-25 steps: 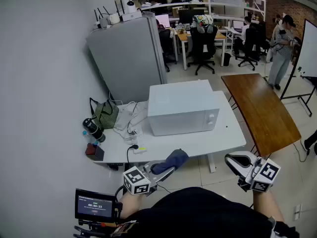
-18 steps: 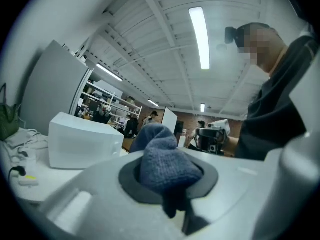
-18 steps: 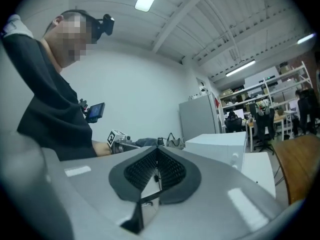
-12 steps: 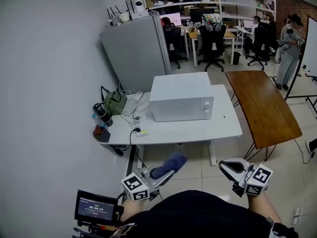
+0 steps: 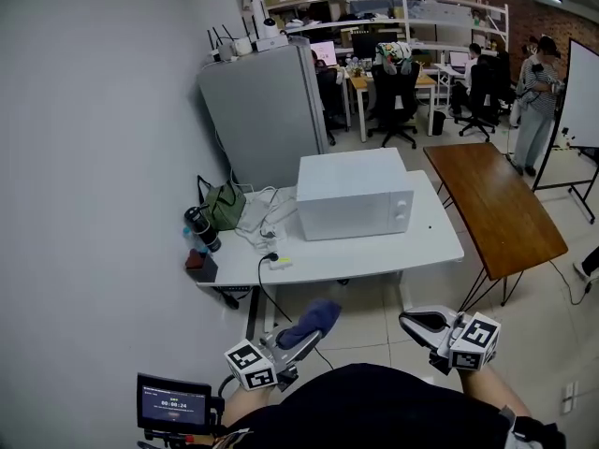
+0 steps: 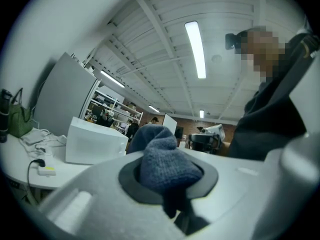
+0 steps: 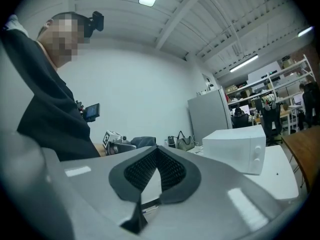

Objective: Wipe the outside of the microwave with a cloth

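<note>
Left gripper (image 5: 298, 337): jaws pinched on a bunched blue cloth (image 5: 312, 319), which swells out above the pads; held low, in front of the person's body, over the floor.

Right gripper (image 5: 421, 324): pad tips pressed together, nothing between them; held level with the left gripper, to its right.

Microwave (image 5: 356, 195): white, standing on the white table (image 5: 374, 255).
- Bearing: ahead of both grippers and well apart from them, with bare floor and the table's near edge between. It lies forward and a little right of the left gripper, forward and left of the right one.
- Long axis: crosswise to the line along which the left gripper points. The door face is turned toward the person, with two knobs at its right end.
- Nearer gripper: neither clearly. The left one carries the cloth, so by my judgement the approach is its to make, straight forward and up to the front face.

Also on the table, left of the microwave: green bag (image 5: 225, 204), dark bottle (image 5: 201, 227), loose cables.

Writing: no brand legible on the microwave. A small screen (image 5: 174, 405) at the person's lower left shows a timer, its digits too small to read surely.
</note>
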